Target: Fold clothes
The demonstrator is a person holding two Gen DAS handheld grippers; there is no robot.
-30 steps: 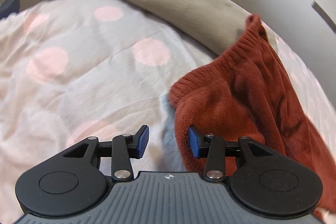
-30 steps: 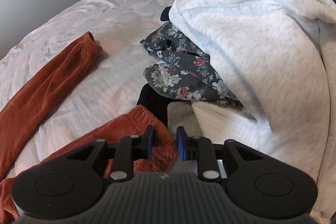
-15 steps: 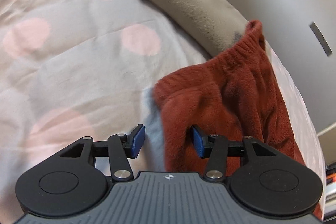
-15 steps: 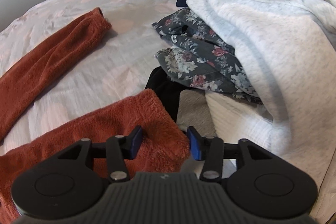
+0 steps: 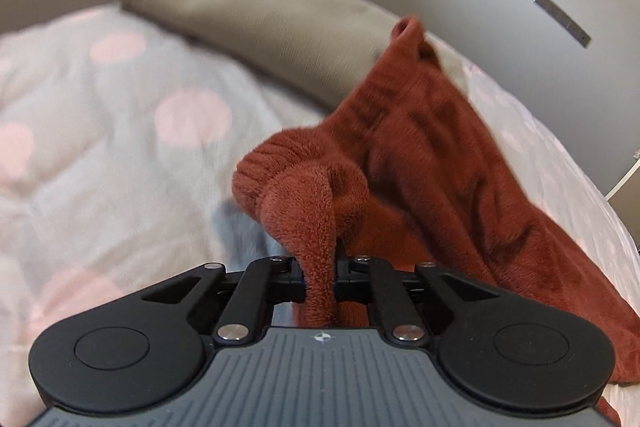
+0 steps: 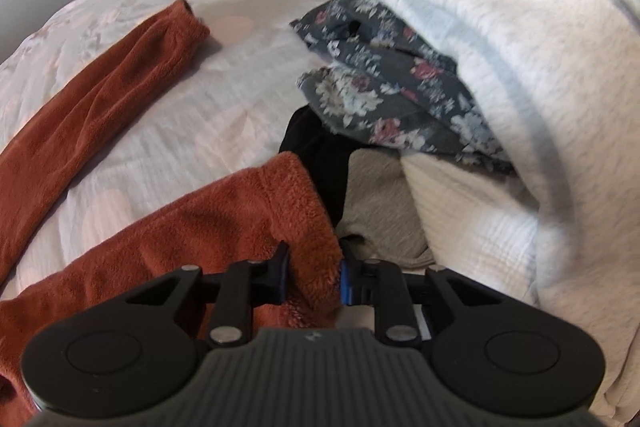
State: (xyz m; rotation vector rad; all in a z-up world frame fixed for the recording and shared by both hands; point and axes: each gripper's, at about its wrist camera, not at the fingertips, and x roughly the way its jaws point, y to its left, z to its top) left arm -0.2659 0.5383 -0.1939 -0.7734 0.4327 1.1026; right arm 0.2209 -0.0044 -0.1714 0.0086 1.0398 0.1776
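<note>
A rust-red fleece garment [image 5: 432,163] lies on the bed. My left gripper [image 5: 319,277] is shut on a bunched fold of its ribbed hem, lifted a little off the polka-dot duvet [image 5: 100,147]. In the right wrist view the same garment [image 6: 208,227] lies at the lower left, one sleeve [image 6: 100,107] stretched out to the left. My right gripper [image 6: 313,277] has its jaws around the garment's corner, with fleece filling the gap between the blue pads.
A beige pillow [image 5: 260,15] lies behind the garment by the wall. To the right stands a pile of clothes: a white sweatshirt [image 6: 520,47], a dark floral piece [image 6: 380,87], black cloth [image 6: 316,151] and a cream piece [image 6: 460,219].
My left gripper has closed on the garment's hem and raised it. My right gripper opened, moved forward over the garment's corner, and its jaws have narrowed around it.
</note>
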